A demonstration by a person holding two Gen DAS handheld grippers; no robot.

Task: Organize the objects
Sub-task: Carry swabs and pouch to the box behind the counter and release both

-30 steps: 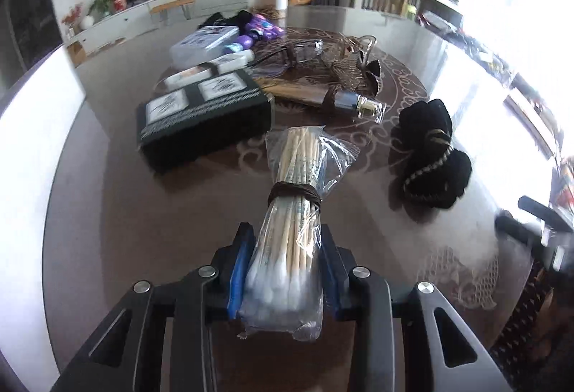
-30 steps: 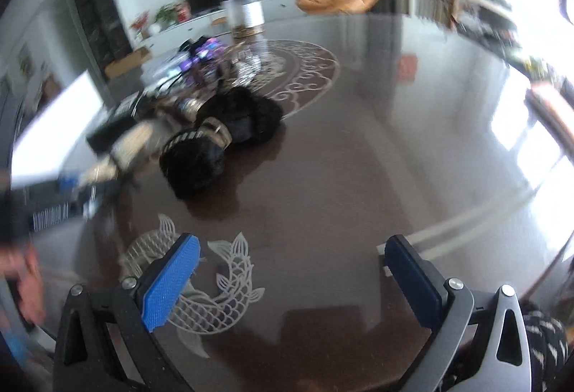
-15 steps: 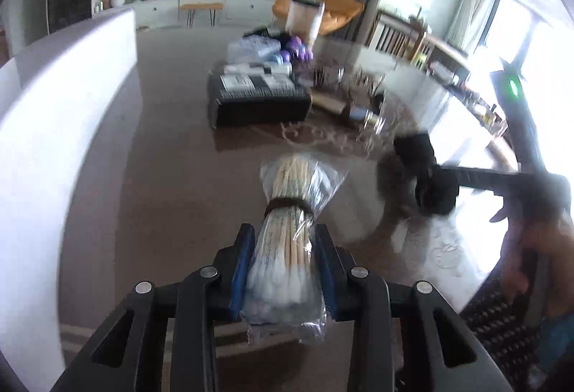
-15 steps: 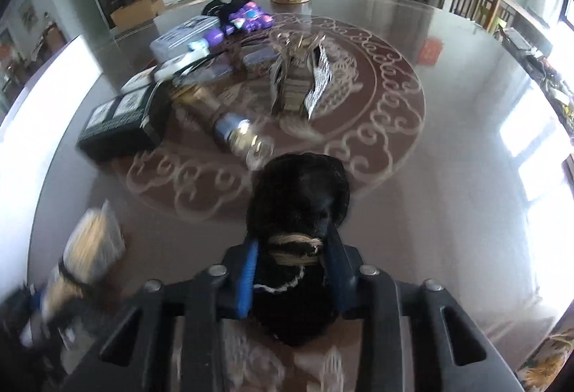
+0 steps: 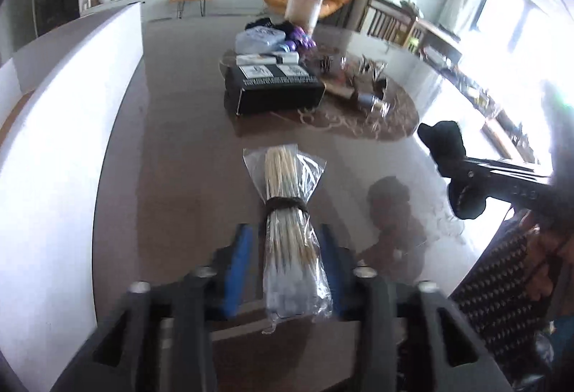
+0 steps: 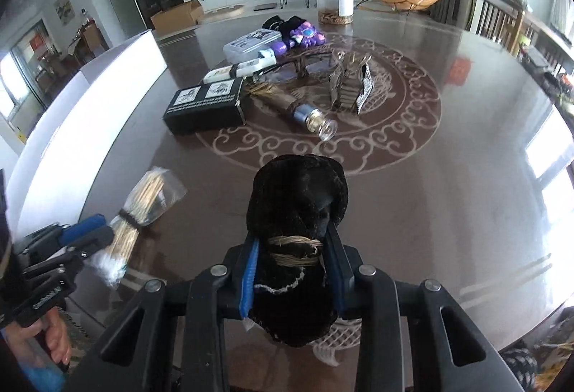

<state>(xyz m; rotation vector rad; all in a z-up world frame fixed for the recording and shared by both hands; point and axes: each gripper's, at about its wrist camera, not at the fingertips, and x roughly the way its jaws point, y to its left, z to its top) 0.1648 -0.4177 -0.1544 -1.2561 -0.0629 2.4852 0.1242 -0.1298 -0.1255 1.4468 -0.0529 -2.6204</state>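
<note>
The round dark table (image 6: 448, 184) filled most of both views, with a tall white box (image 5: 71, 126) along the left edge of each frame and a clutter of things still on the patterned centre: a black carton (image 6: 206, 105), a small bottle (image 6: 315, 121) and folded packets (image 6: 349, 87).

The step in hand looked like carrying two picked-up items at once. Low in the centre of the right wrist view, the right gripper (image 6: 292, 270) was clamped on a black fabric bundle (image 6: 297, 209) tied with straw cord. In the lower centre of the left wrist view, the left gripper (image 5: 283, 259) had its jaws opening; the bag of cotton swabs (image 5: 287, 220) lay between them, and gaps showed beside it.

The swabs seemed about to drop, so the next move probably called for a landing place beneath them, likely the white box.
</note>
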